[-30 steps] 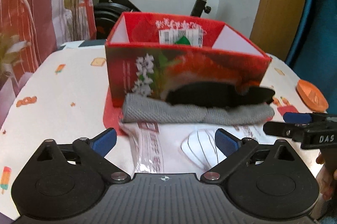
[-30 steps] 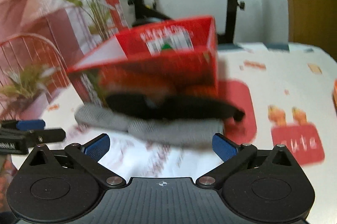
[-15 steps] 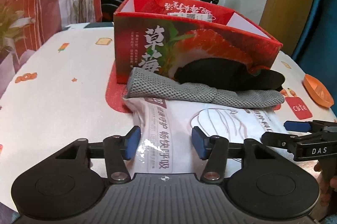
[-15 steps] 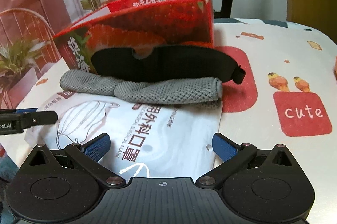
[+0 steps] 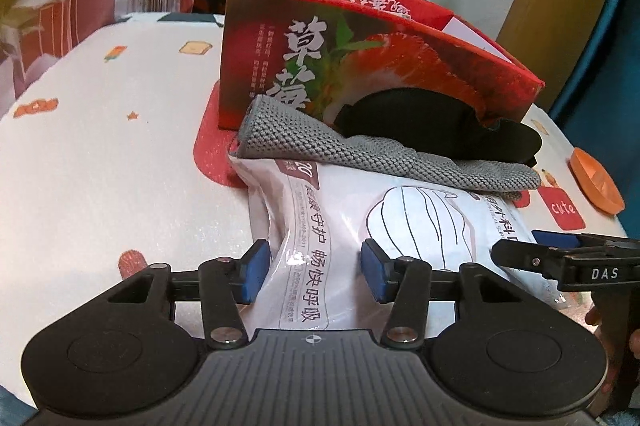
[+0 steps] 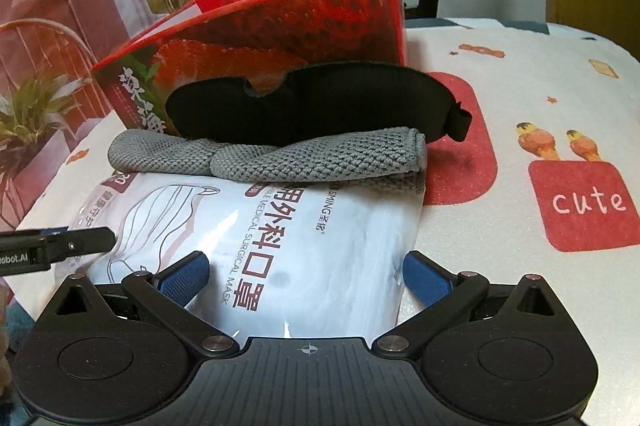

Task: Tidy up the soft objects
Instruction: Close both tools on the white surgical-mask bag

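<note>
Squeezing the near edge of the white mask pack [image 5: 404, 226], the left gripper [image 5: 314, 272] makes the pack bunch up. Next, the right gripper [image 6: 306, 276] sits wide apart over it. Behind lie a gray cloth [image 6: 280, 155], black eye mask [image 6: 312, 105] and red box [image 5: 360, 37].

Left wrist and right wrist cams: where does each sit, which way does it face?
Left wrist: on the left gripper, looking down-forward at the mask packet; own fingers, the other gripper at right.
Right wrist: on the right gripper, same tilt; own fingers, the other gripper at left.
Shared: packet, grey cloth, black eye mask, red box.
</note>
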Tool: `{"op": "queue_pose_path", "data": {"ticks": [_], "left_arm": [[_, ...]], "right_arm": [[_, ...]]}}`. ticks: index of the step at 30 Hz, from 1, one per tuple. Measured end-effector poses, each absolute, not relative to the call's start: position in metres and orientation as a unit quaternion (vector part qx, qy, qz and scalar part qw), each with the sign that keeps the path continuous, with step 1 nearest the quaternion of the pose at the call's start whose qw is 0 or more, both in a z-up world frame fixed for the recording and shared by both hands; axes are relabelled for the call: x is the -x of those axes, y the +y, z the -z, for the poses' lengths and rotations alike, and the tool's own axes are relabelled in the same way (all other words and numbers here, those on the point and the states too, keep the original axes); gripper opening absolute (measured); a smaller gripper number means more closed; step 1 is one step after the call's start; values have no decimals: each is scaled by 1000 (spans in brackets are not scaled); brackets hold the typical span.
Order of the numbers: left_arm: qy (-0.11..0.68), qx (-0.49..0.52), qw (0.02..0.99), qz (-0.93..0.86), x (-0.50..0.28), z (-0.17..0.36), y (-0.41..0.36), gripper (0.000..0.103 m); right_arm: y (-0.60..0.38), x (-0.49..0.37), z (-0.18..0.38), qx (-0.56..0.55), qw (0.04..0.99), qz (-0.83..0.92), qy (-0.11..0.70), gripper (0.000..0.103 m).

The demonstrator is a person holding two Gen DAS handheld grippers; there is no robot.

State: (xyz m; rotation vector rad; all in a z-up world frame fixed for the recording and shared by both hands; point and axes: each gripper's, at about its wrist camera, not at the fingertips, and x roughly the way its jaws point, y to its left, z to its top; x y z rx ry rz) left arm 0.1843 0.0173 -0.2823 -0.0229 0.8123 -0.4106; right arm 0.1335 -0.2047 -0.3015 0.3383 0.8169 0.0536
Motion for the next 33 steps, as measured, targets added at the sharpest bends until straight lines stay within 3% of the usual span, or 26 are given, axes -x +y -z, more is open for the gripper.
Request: {"op": "queue_pose_path", "data": {"ticks": [21, 24, 29, 33], "left_arm": [[400, 30, 894, 201, -189, 288, 19, 54], [400, 31, 893, 201, -189, 289, 19, 54], [401, 31, 893, 201, -189, 289, 20, 54], [401, 32, 893, 201, -189, 289, 20, 54]], "right_arm": [[-203, -139, 303, -174, 904, -35, 388, 102], [-204, -138, 302, -175, 906, -34, 384, 95], [-210, -131, 298, -177, 911, -22, 372, 76], [-200, -125, 289, -123, 925, -19, 359, 70]]}}
